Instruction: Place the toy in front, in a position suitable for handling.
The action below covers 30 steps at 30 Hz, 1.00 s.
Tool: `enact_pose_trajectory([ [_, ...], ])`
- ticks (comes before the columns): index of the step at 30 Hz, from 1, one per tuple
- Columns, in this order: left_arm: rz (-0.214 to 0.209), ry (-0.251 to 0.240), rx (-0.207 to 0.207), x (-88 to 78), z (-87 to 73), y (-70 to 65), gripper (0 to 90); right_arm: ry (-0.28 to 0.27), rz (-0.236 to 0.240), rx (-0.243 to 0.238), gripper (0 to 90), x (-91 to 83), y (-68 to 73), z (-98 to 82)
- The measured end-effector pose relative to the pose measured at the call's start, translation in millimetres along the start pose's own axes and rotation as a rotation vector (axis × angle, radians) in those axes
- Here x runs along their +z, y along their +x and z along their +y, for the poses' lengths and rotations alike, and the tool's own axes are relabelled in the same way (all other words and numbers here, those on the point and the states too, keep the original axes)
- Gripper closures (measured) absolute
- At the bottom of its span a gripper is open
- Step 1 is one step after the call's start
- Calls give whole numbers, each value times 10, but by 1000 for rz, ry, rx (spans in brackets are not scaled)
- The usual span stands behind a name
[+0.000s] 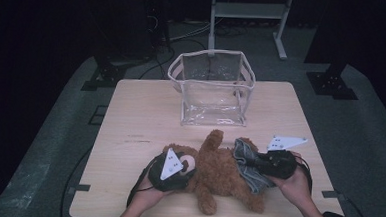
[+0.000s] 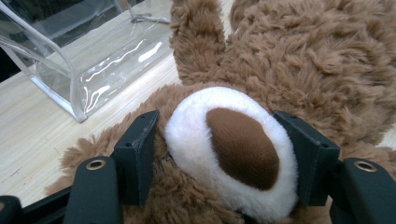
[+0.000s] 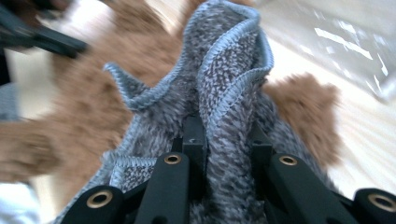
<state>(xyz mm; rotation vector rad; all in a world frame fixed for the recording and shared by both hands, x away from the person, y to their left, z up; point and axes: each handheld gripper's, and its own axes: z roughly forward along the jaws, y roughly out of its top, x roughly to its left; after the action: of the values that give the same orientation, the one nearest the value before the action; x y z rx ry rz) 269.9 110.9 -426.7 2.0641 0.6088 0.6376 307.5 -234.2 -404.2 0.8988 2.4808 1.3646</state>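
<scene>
A brown teddy bear (image 1: 222,172) lies on its back across the front of the wooden table (image 1: 140,116), its head toward the left. My left gripper (image 1: 188,164) is at the head. In the left gripper view its jaws press on both sides of the bear's white muzzle (image 2: 233,149), so the left gripper (image 2: 217,121) is shut on it. My right gripper (image 1: 249,161) is shut on a fold of grey knitted cloth (image 1: 250,179) draped over the bear's lower body. In the right gripper view the cloth (image 3: 229,70) rises out of the right gripper (image 3: 227,133), with brown fur (image 3: 303,107) behind it.
A clear plastic bag (image 1: 214,102) with a pale rim stands open at the back middle of the table, just beyond the bear's raised arm; its wall (image 2: 93,65) is seen from the left gripper. A white metal stand (image 1: 248,11) is on the floor behind.
</scene>
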Motion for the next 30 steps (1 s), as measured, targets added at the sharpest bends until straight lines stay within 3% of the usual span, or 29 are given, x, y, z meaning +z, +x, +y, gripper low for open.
enact_pose_trajectory([
  [2, 1, 1, 2, 5, 4, -9, 342, -20, 42, -16, 751, -21, 95, 3],
  [5, -6, 1, -1, 5, 1, -2, 342, -1, 51, -15, 751, 12, 101, -50],
  [10, -11, 4, -8, 1, 3, -10, 339, 110, -19, -8, 752, -13, 31, -236],
  [13, -12, 5, -8, 4, 4, -7, 337, 81, -21, 7, 752, -94, 37, -243],
  [14, -12, 6, -7, 7, 4, -4, 337, 46, -5, 6, 751, -160, 88, -205],
  [17, -12, 7, -7, 9, 5, -2, 336, 28, 6, -8, 749, -170, 149, -156],
  [18, -10, 7, -6, 7, 5, -8, 336, 29, 38, -17, 748, -131, 201, -123],
  [19, -8, 10, -1, 3, 5, -16, 336, 29, 38, -17, 748, -131, 201, -123],
  [21, -4, 17, 13, -7, 5, -26, 336, 62, 48, -40, 747, -50, 241, -154],
  [26, -10, 19, 12, -10, 5, -31, 336, 93, 61, -3, 746, -30, 210, -297],
  [30, -11, 17, 7, -8, 4, -31, 336, 124, 39, 12, 747, -109, 186, -413],
])
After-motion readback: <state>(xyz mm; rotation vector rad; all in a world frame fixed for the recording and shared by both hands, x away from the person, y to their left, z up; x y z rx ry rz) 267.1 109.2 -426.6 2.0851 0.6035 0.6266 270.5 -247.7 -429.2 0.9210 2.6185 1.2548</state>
